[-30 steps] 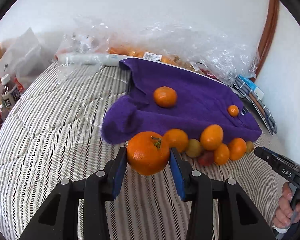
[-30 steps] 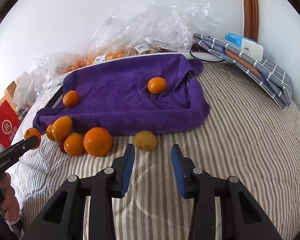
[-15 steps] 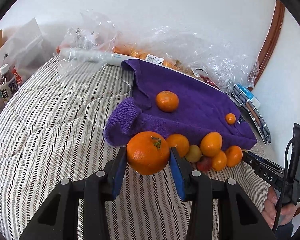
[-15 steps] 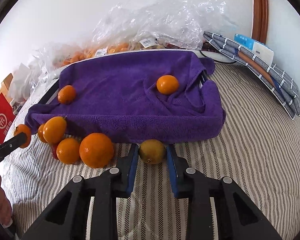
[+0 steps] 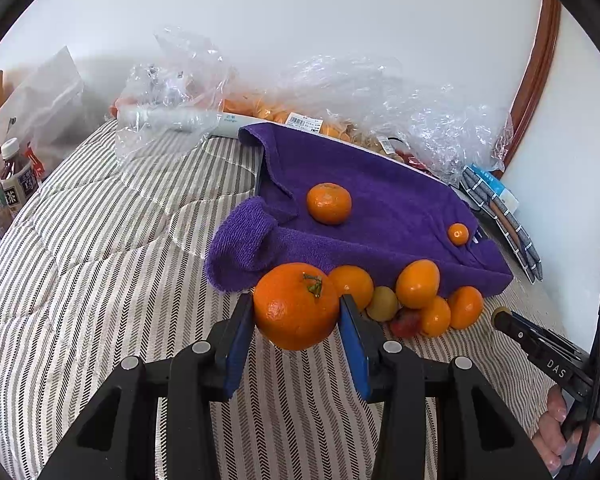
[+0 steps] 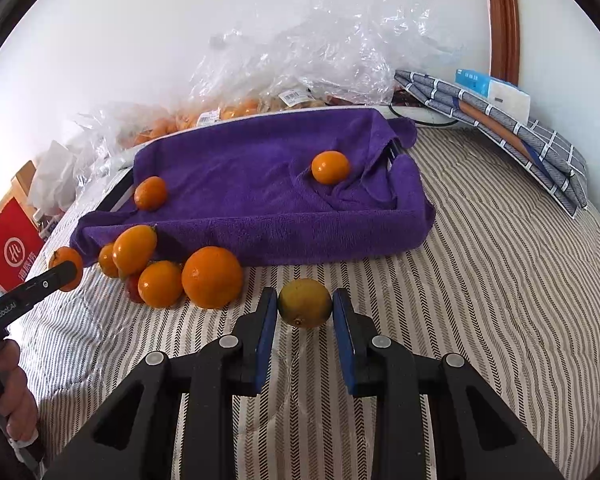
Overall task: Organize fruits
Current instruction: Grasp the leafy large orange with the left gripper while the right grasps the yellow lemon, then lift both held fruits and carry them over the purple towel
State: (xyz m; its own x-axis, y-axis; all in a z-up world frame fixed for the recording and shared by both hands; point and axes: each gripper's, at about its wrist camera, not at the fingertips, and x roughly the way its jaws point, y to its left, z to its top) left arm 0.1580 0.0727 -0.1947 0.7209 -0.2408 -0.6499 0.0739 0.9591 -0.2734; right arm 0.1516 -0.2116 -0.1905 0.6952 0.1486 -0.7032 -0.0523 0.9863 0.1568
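- R gripper (image 6: 305, 310): blue pads either side of yellow-green fruit (image 6: 305, 303), touching or nearly, can't tell grip; fruit on striped bedding (image 6: 480, 280).
- Big orange (image 6: 212, 277) at 9 o'clock of it, w/ smaller orange fruits (image 6: 160, 284).
- Purple towel (image 6: 252, 184) at 12, two mandarins on it (image 6: 330, 167) (image 6: 151, 193).
- L gripper tip (image 6: 62, 274) far at 9.

Both wrist cams low over bed (image 5: 100, 260), facing wall. Left cam looks from towel's (image 5: 380, 208) left end, right cam from its front-right. Shared: towel (image 6: 260, 184), fruit pile (image 5: 420, 300) (image 6: 160, 272), plastic bags (image 6: 320, 60).
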